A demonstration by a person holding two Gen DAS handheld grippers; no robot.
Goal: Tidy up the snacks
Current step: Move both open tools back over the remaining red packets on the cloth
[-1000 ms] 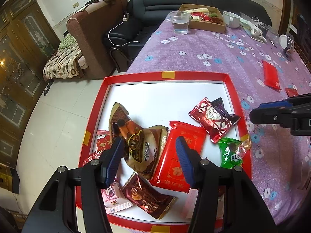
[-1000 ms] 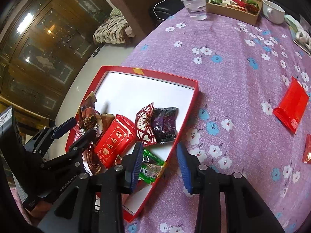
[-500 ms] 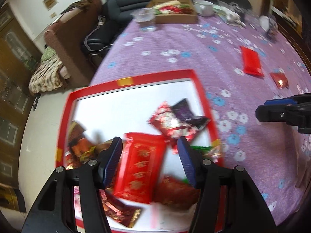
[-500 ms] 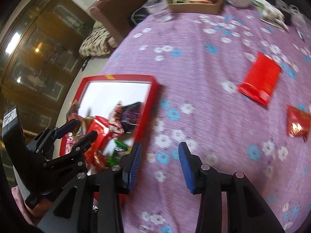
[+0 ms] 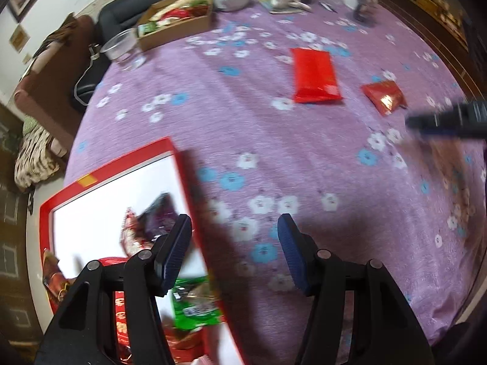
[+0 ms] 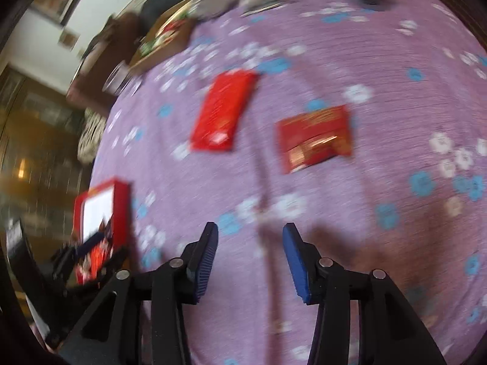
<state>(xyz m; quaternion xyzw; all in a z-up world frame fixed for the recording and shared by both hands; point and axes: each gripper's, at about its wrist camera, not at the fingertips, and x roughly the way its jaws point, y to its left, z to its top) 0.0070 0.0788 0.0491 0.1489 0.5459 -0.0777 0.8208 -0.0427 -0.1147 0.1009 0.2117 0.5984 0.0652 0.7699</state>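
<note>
Hovering over the seam between the red tray (image 5: 170,149) and the purple flowered desk (image 5: 274,152), the left gripper (image 5: 234,255) stands wide and empty, one finger above the tray's white floor and the other above the cloth. In this view the tray already holds a heap of snacks, a green packet (image 5: 197,301) and a dark purple one (image 5: 158,216) among them, so I take it as the collecting place. Two packets lie apart on the desk farther out: a large red packet (image 5: 315,76) and, just beside it, a small red packet (image 5: 385,95). They look like what is left to gather. From the right wrist view, heavily blurred, the right gripper (image 6: 251,255) is also spread wide with nothing in it, pointed toward the gap below those two packets (image 6: 223,112) (image 6: 315,137), the tray (image 6: 120,210) off at its left. My guess is that it means to fetch the smaller one, which sits nearer.
</note>
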